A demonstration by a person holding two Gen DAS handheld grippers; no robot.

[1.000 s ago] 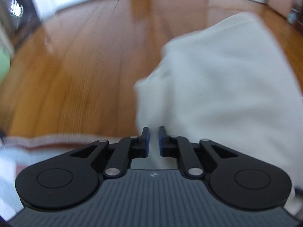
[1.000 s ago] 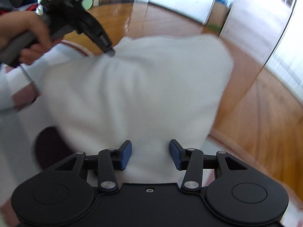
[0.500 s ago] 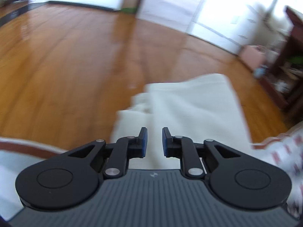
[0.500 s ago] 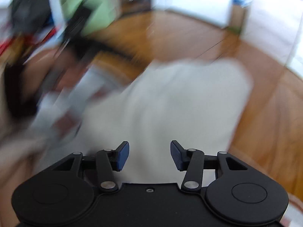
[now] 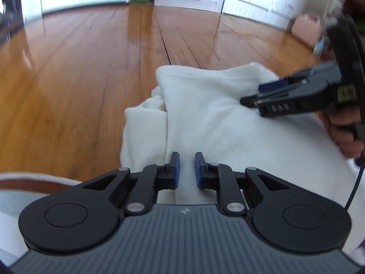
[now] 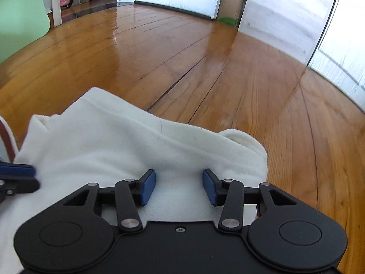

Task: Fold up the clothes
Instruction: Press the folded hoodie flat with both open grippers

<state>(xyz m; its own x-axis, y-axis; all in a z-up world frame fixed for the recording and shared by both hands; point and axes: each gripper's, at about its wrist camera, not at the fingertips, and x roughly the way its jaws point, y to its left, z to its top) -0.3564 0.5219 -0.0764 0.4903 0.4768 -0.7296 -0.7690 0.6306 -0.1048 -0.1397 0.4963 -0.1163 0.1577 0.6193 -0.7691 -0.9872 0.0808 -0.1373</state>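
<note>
Left gripper (image 5: 187,167): jaws narrow, a small gap between the blue pads; white cloth shows behind the gap, but no fold is pinched.
Right gripper (image 6: 179,187): jaws about half apart and closing; cloth lies under and between the pads, which do not press on it.
Right gripper, seen from the left wrist view (image 5: 262,93): hovers over the far right part of the cloth, a hand (image 5: 344,132) on its grip.
Left gripper tip, seen from the right wrist view (image 6: 18,175): at the cloth's left edge.
Garment: white fleece garment (image 6: 109,141), folded, with layers doubled at one end; it lies on the floor in front of both grippers.
Floor: glossy wooden floorboards (image 6: 182,57).
Near left: a red-and-white patterned fabric edge (image 5: 34,182) beside the garment.
</note>
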